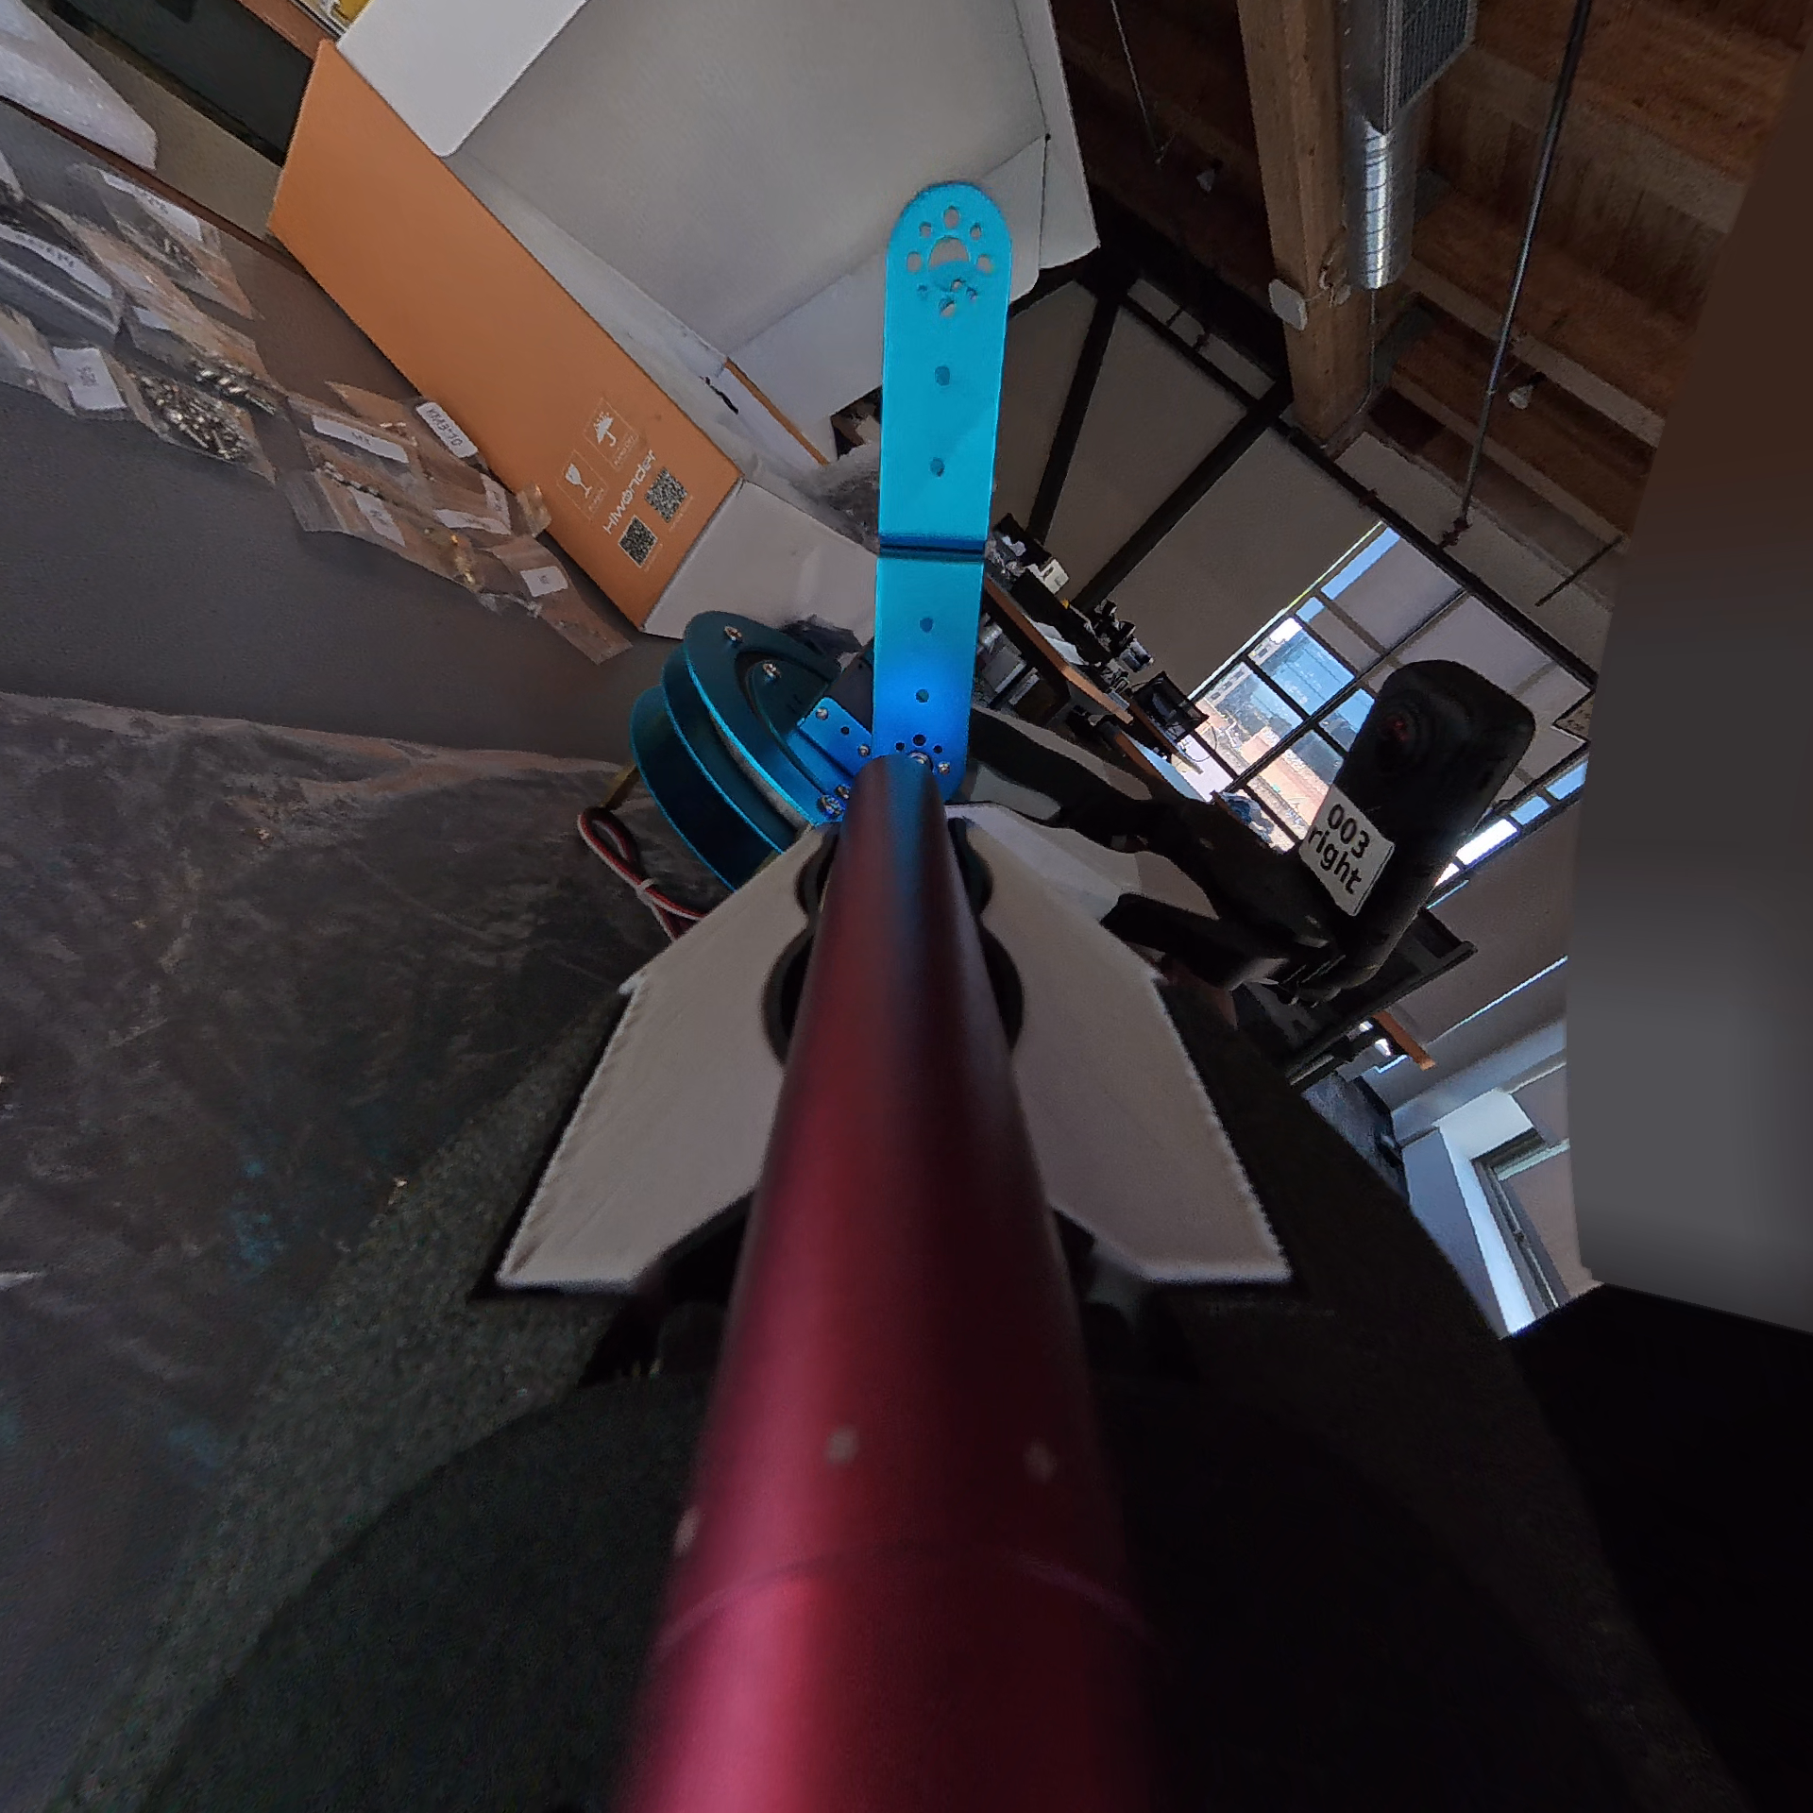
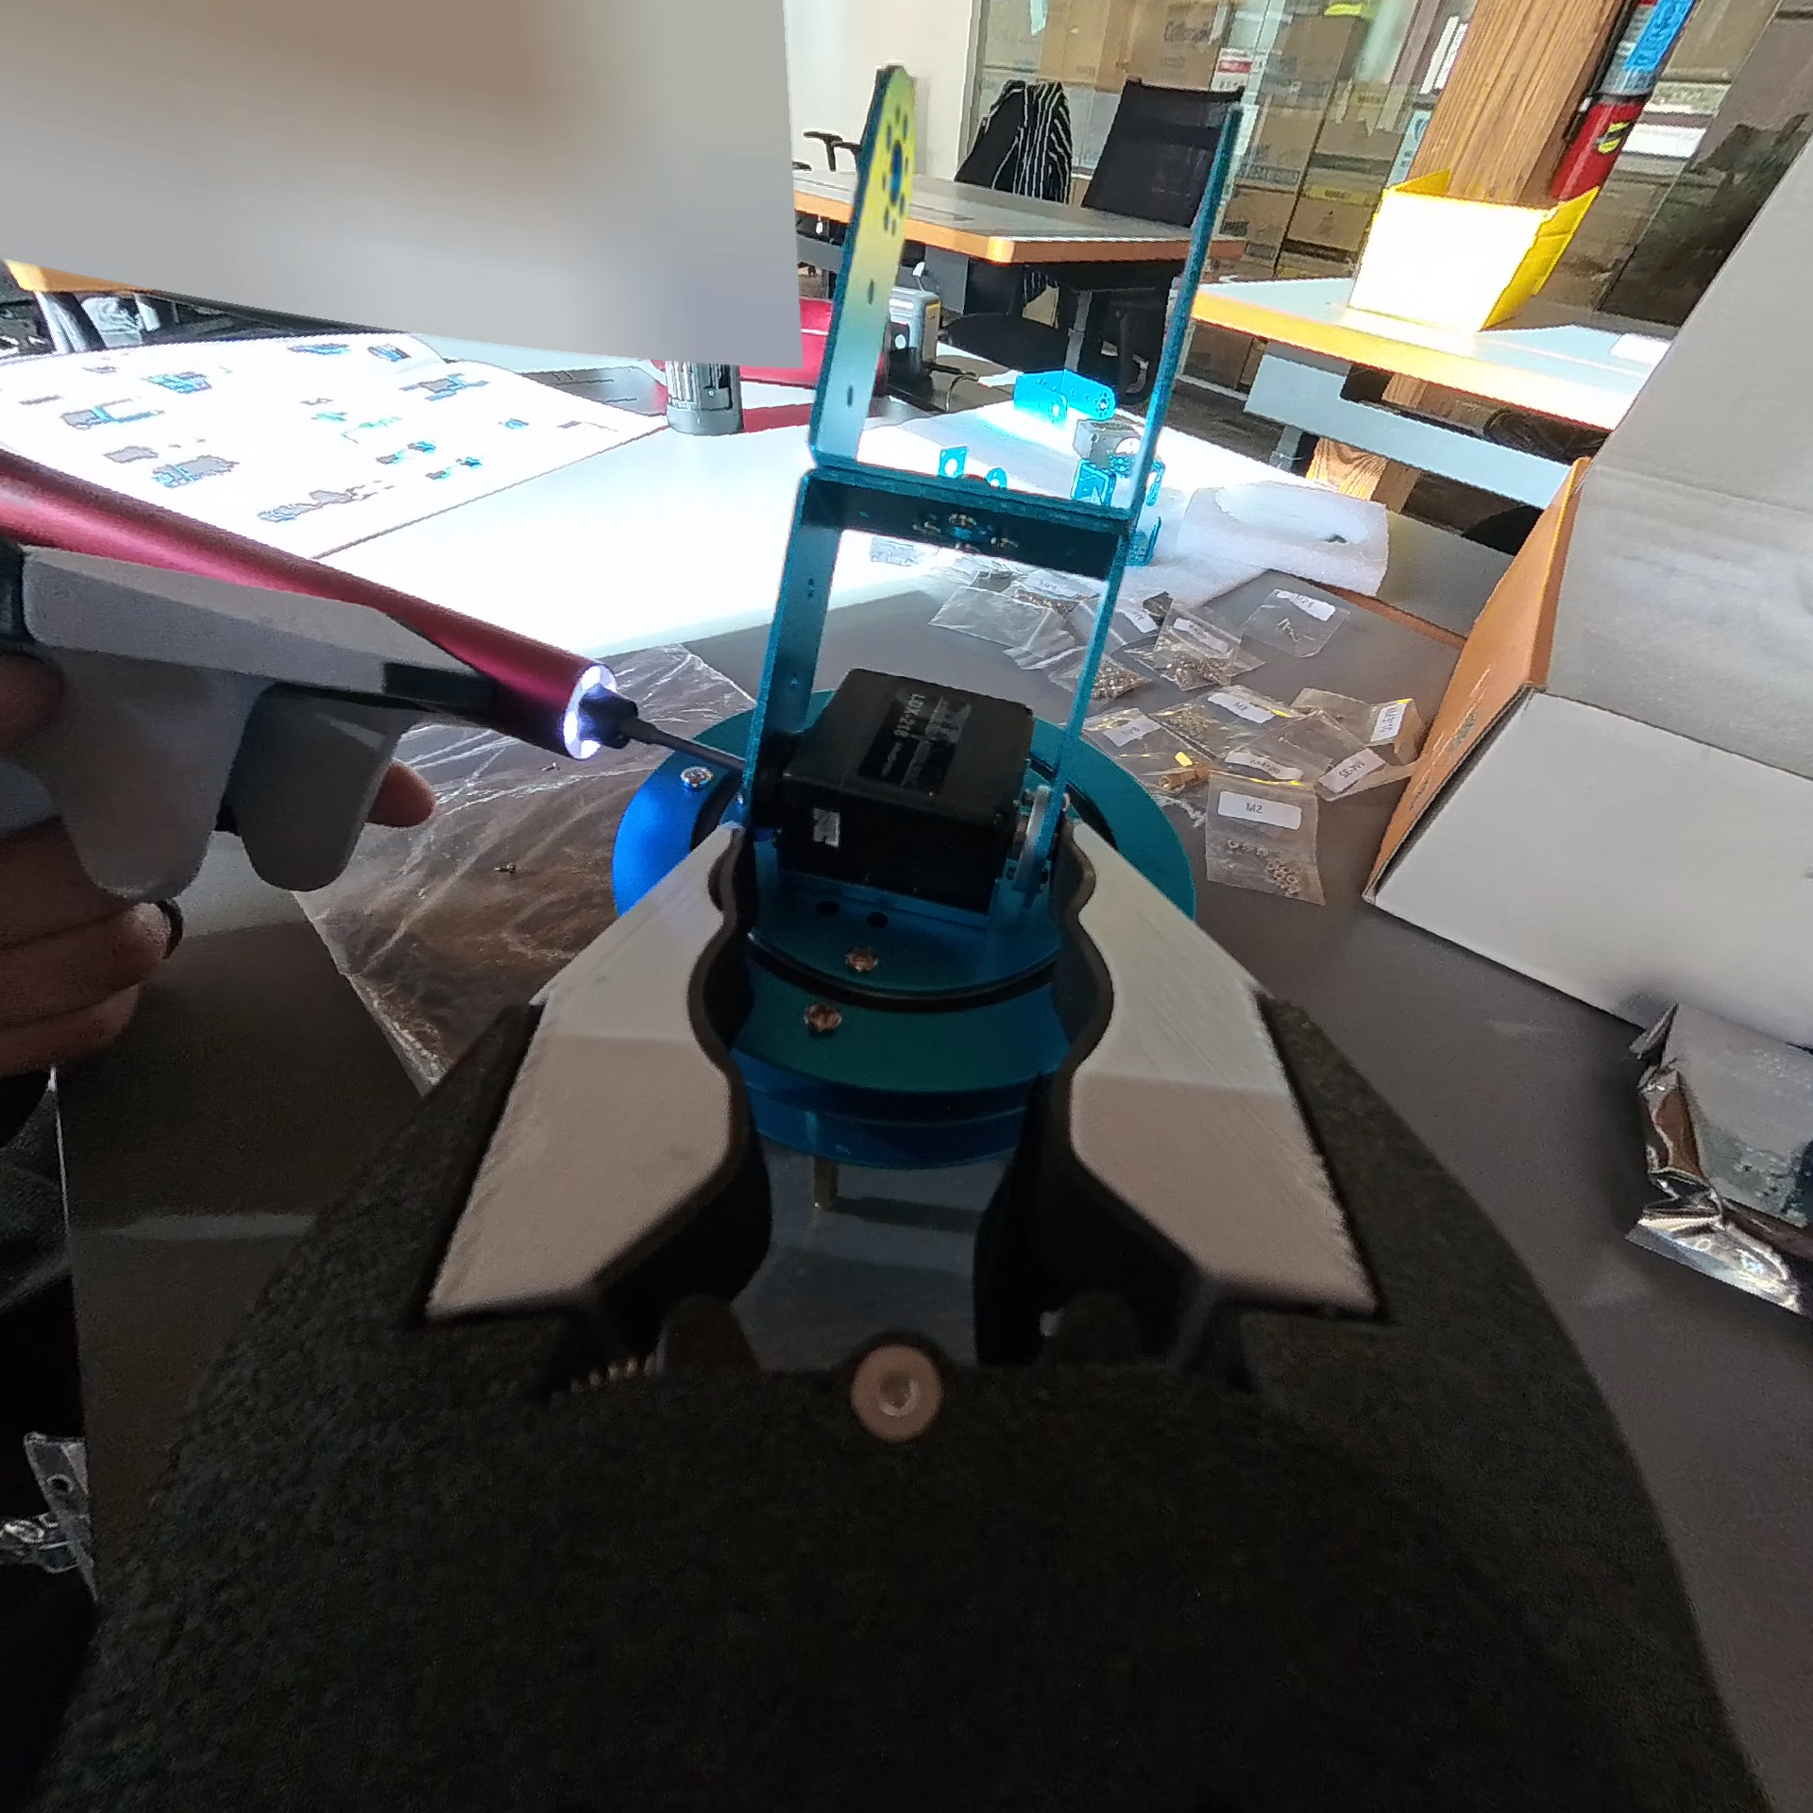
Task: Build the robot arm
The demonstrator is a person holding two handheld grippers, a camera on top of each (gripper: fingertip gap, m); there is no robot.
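My left gripper is shut on a red electric screwdriver that runs forward between its white fingers. In the right wrist view the left gripper comes in from the left. The screwdriver has a lit tip, and its bit touches the left side of a tall blue bracket beside a black servo. My right gripper is shut on the blue round base under the servo. The bracket stands upright on the base. The right gripper's camera shows at right.
An orange-and-white box stands at the right. Several small bags of screws lie behind the base. Behind them are loose blue parts, and a printed sheet is at the back left. A foil bag lies at right. A hand holds the left gripper.
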